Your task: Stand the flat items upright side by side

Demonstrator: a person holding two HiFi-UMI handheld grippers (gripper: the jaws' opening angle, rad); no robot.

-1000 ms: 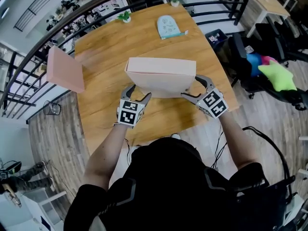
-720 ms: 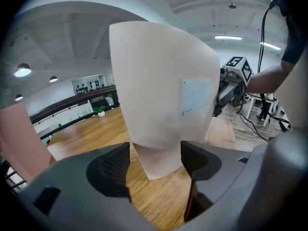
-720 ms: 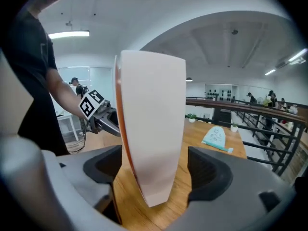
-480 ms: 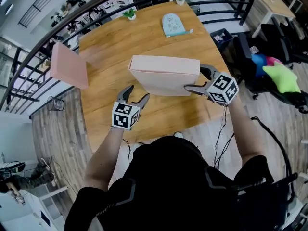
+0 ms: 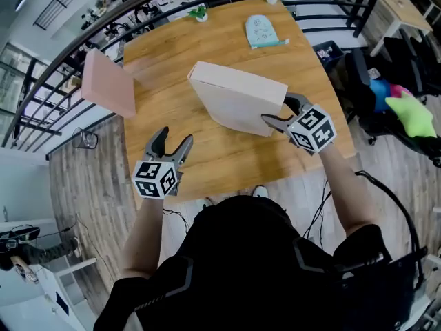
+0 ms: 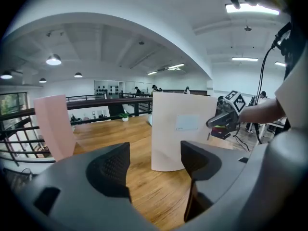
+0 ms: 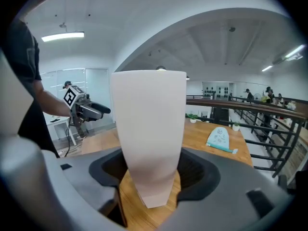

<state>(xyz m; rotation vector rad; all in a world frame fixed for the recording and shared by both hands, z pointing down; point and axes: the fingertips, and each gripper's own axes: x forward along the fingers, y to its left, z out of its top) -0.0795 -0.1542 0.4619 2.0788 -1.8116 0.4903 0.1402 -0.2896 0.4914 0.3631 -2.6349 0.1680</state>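
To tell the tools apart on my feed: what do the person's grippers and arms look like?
The left gripper and right gripper both have dark grey curved jaws, and each carries a white cube printed with black square markers. Black cables hang near the forearms. The person wears a black short-sleeved top.

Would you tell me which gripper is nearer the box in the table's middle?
Right. The right gripper, its fingers having just closed further, grips the box by its end; the left gripper is open, apart, off its other end.
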